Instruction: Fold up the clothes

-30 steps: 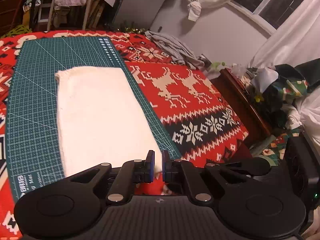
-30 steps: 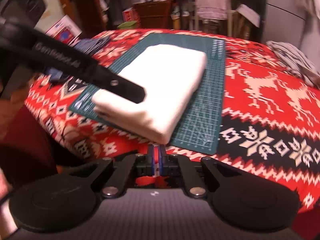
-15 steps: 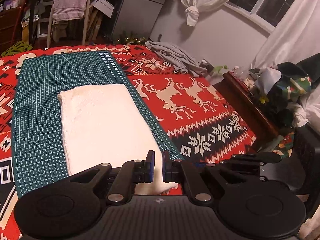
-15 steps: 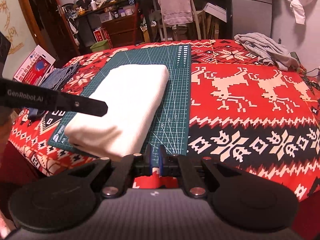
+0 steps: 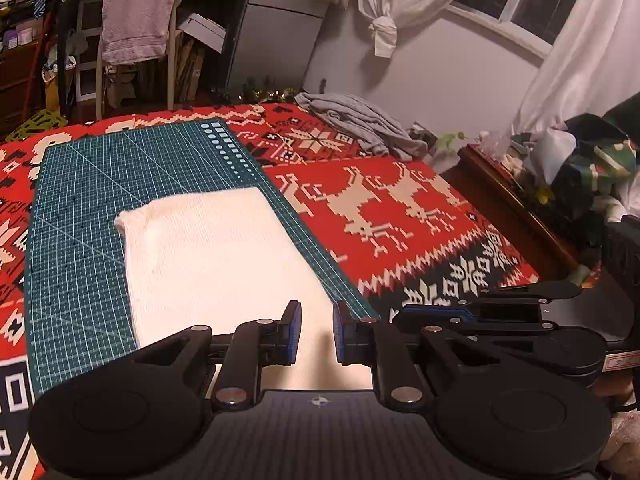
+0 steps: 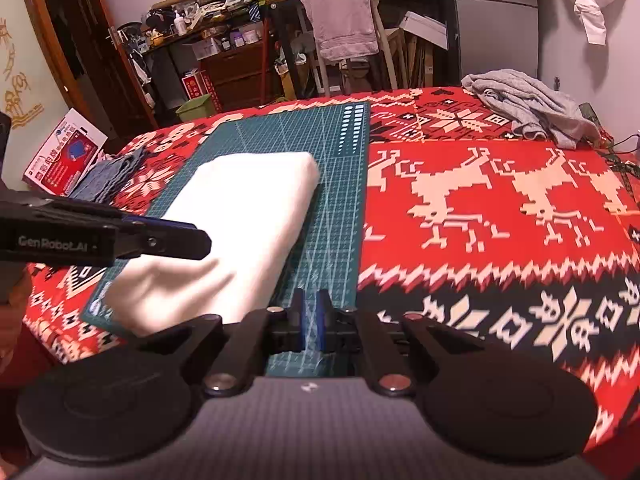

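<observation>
- White folded garment (image 5: 224, 264) lies flat on the green cutting mat (image 5: 80, 240), toward the mat's right side; near end reaches the mat's front edge.
- Mat sits on a red patterned blanket (image 5: 384, 208) with deer and snowflake motifs.
- Left gripper (image 5: 316, 334) – jaws parted with a clear gap, nothing between them, hovering over the near end of the white garment.
- Right gripper (image 6: 310, 322) – jaws nearly together, only a thin slit showing; nothing seen held, positioned over the front edge of the mat just right of the garment.
- In the right wrist view the left gripper shows as a black bar from the left side, over the garment's near-left part; contact cannot be told.
- In the left wrist view the right gripper's fingers (image 5: 492, 312) lie low at right, beside the mat's corner.
- Grey crumpled garment (image 6: 528, 108) on the far right of the blanket, well apart from the mat.
- Blue-grey folded cloth (image 6: 112, 176) on the blanket left of the mat.
- Pink towel (image 6: 340, 20) draped on a chair behind.
</observation>
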`<control>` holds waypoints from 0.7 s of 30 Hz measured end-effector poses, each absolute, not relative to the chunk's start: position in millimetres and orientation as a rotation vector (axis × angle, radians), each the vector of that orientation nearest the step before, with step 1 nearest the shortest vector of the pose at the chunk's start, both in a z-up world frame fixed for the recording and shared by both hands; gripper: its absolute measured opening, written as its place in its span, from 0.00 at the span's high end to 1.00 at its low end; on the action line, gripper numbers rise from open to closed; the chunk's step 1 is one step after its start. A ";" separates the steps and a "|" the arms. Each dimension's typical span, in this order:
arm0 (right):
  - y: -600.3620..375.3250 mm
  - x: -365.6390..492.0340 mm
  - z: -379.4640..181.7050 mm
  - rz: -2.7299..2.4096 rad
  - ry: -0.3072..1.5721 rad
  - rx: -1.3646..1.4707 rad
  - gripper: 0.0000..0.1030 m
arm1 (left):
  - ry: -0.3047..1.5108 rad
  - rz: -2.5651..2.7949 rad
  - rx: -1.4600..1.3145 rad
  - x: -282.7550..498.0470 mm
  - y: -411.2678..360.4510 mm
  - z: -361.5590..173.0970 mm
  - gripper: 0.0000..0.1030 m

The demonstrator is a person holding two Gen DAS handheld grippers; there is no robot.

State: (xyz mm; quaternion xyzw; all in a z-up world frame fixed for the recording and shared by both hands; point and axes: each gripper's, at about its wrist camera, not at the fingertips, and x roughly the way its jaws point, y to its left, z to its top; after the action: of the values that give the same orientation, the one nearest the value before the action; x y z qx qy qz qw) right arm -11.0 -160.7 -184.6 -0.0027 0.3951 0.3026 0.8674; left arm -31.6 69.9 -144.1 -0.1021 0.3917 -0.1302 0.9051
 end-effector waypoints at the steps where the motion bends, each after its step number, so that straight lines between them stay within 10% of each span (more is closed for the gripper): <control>1: -159.7 -6.7 -186.7 0.636 0.829 -0.004 0.99 | 0.812 -0.260 -0.211 -28.5 70.6 -145.6 0.89; 21: -102.3 49.9 -217.0 0.822 0.774 -0.179 1.00 | 0.875 -0.236 -0.220 22.1 74.0 -162.4 0.95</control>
State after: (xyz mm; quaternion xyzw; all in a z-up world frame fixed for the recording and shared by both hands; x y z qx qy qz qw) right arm 49.9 -102.3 -217.0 -0.0847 0.3664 0.3891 0.8409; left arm 22.1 74.0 -162.4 -0.1063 0.4218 -0.1137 0.8932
